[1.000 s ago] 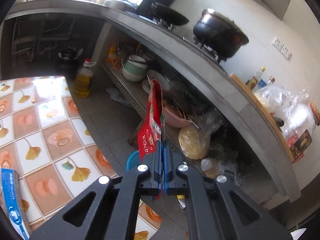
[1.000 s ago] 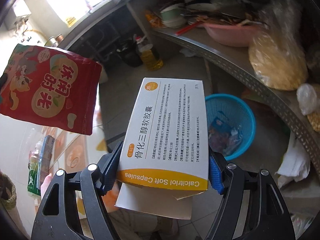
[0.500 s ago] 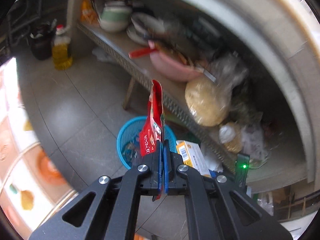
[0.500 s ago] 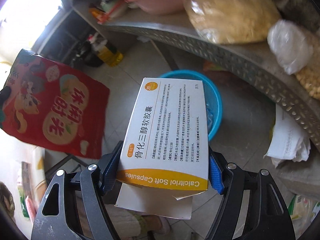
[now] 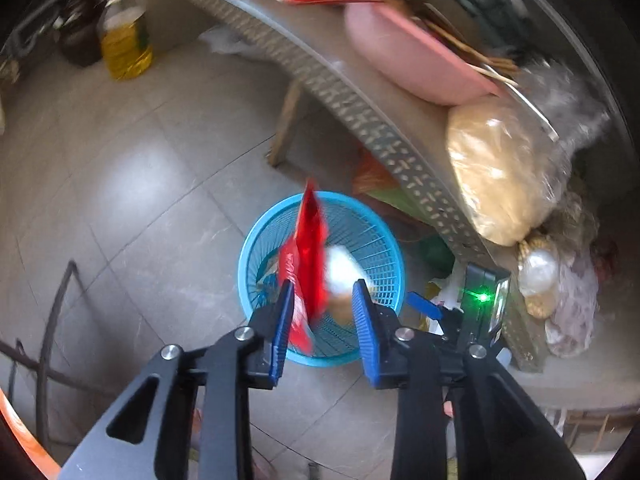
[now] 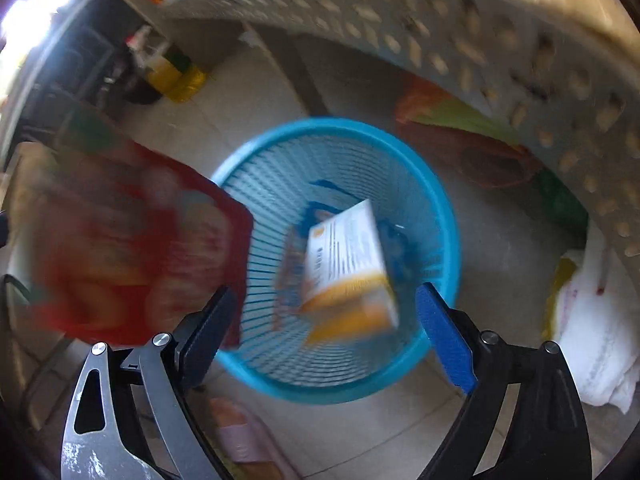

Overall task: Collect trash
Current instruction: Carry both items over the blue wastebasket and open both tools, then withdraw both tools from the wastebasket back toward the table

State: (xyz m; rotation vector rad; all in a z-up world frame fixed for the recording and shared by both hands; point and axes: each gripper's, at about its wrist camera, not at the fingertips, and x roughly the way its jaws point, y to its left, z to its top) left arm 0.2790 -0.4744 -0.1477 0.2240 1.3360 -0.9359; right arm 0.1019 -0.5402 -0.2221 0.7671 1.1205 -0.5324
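Observation:
A blue mesh trash basket [image 5: 248,256] stands on the tiled floor; it also shows in the right wrist view [image 6: 440,208]. My left gripper [image 5: 322,308] is open above it, and a red snack bag [image 5: 308,248] is loose between the jaws, falling toward the basket. The bag shows blurred at the left of the right wrist view [image 6: 128,248]. My right gripper [image 6: 324,320] is open over the basket, and the white and orange capsule box [image 6: 348,264] is dropping inside. It shows as a pale blur in the left wrist view [image 5: 340,276].
A perforated metal shelf [image 5: 360,112] runs close behind the basket, holding a pink basin [image 5: 404,60] and a bagged tan lump [image 5: 500,172]. An oil bottle [image 5: 124,44] stands on the floor at far left. White crumpled paper [image 6: 592,336] lies right of the basket. A pink slipper [image 6: 240,432] lies near me.
Both grippers moved down over the basket and opened. The red bag left the left jaws and the capsule box left the right jaws; both are falling into the basket.

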